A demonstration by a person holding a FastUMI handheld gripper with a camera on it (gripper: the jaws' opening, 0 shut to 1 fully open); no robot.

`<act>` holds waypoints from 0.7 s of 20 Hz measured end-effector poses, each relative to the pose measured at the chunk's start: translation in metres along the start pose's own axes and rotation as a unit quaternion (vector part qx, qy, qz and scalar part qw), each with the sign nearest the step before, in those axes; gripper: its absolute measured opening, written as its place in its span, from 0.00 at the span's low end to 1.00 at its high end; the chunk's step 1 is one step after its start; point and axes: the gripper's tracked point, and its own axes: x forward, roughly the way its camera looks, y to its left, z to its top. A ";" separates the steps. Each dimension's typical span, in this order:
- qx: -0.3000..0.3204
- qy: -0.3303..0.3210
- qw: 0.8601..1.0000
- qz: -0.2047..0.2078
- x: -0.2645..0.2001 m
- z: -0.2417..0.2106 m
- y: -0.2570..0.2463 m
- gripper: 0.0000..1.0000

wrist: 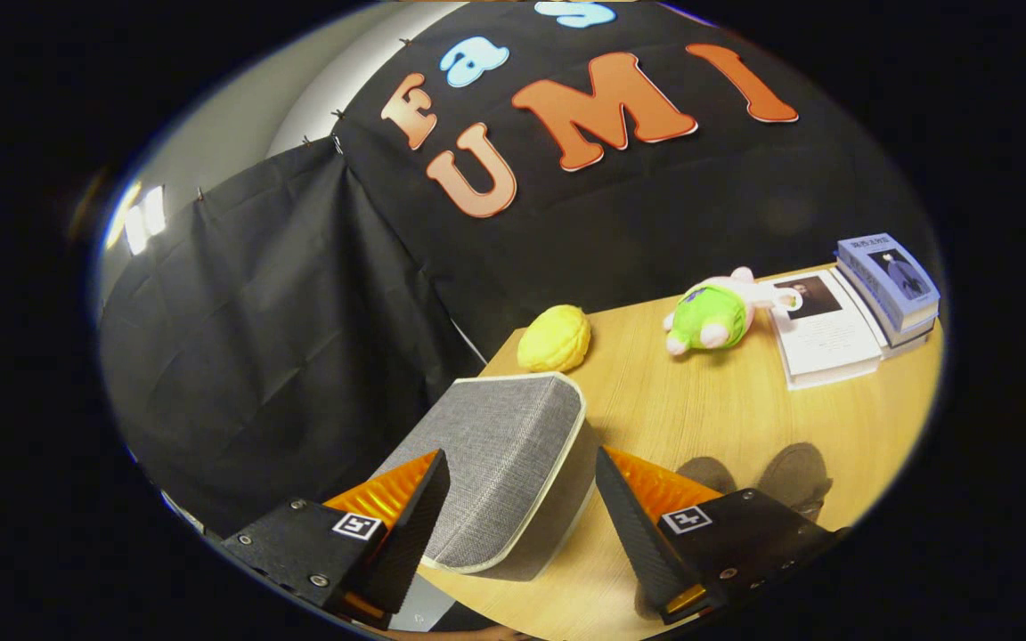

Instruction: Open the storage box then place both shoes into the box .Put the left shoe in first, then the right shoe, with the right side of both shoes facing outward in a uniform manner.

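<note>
From my remote seat, I see the gripper [522,485] held above a light wooden table [727,418], its two black-and-orange fingers [415,516] spread wide apart and pinching nothing. The grey fabric storage box [500,463] sits at the table's near corner, its pale-trimmed lid closed, directly between and just ahead of the fingers without touching either one that I can make out. Beyond the box, near the table's far edge, lies a yellow plush toy [555,338], and further along the same edge a green-and-pink soft toy [716,313] rests on its side. A white booklet [825,329] lies flat beside that toy, with a small stack of blue books [891,285] just past it. Two dark shoes [767,476] show on the tabletop just beyond the right finger, partly hidden by it. Black cloth [281,320] drapes the booth behind the table, with a grey wall [228,133] and a bright light [143,214] above it.
</note>
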 end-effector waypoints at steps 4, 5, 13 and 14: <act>0.019 0.047 0.998 0.027 0.029 -0.032 -0.003 0.98; 0.038 0.048 0.997 0.048 0.032 -0.034 0.004 0.98; 0.107 0.066 0.987 0.102 0.058 -0.050 0.009 0.97; 0.116 0.072 0.985 0.104 0.062 -0.057 0.010 0.97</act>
